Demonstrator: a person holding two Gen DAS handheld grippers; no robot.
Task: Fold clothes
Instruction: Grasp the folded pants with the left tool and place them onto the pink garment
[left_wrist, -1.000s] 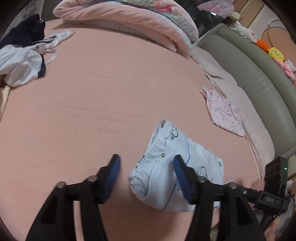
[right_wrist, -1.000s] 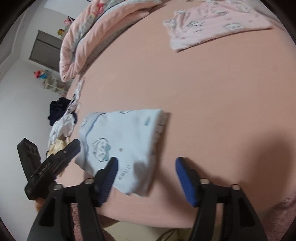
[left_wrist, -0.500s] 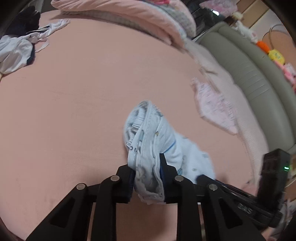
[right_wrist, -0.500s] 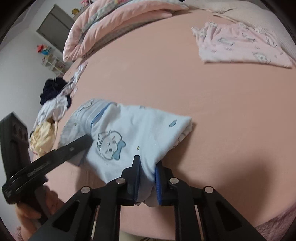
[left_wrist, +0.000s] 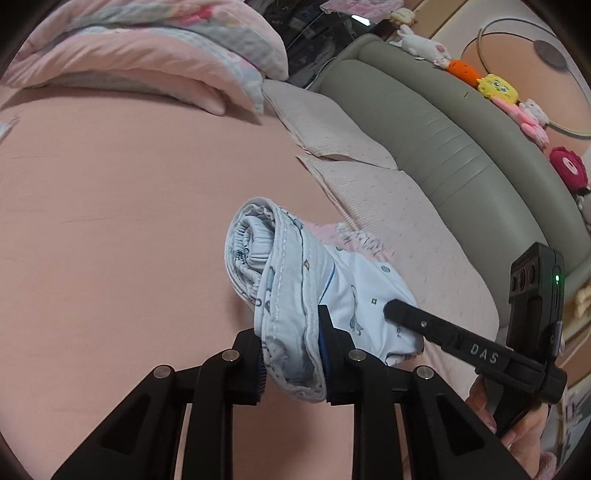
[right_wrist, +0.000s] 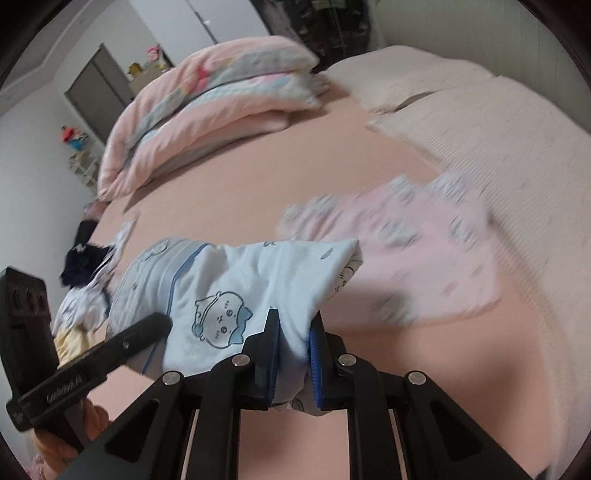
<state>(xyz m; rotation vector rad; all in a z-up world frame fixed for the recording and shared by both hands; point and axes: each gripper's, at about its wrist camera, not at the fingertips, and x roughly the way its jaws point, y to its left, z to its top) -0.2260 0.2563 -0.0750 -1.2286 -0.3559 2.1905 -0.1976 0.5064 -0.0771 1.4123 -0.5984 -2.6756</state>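
Two grippers share one load over the wide bed with its salmon-pink sheet (left_wrist: 110, 221). At the bed's head lies a folded pink quilt with pastel patches (right_wrist: 207, 99), and beside it two pale ribbed pillows (left_wrist: 388, 206) rest against a grey-green padded headboard (left_wrist: 461, 158) lined with small plush toys (left_wrist: 495, 86). Near the pillows a pink printed garment (right_wrist: 406, 251) lies flat on the sheet, blurred in the right wrist view. At the far side a heap of dark and white clothes (right_wrist: 85, 280) sits on the sheet. The folded light-blue cartoon-print garment (right_wrist: 221, 288) hangs lifted off the bed between both tools. The left gripper (left_wrist: 291, 354) has its jaws clamped on the bundle's rolled end, and the right gripper (right_wrist: 291, 354) has its jaws pinched on the other edge.
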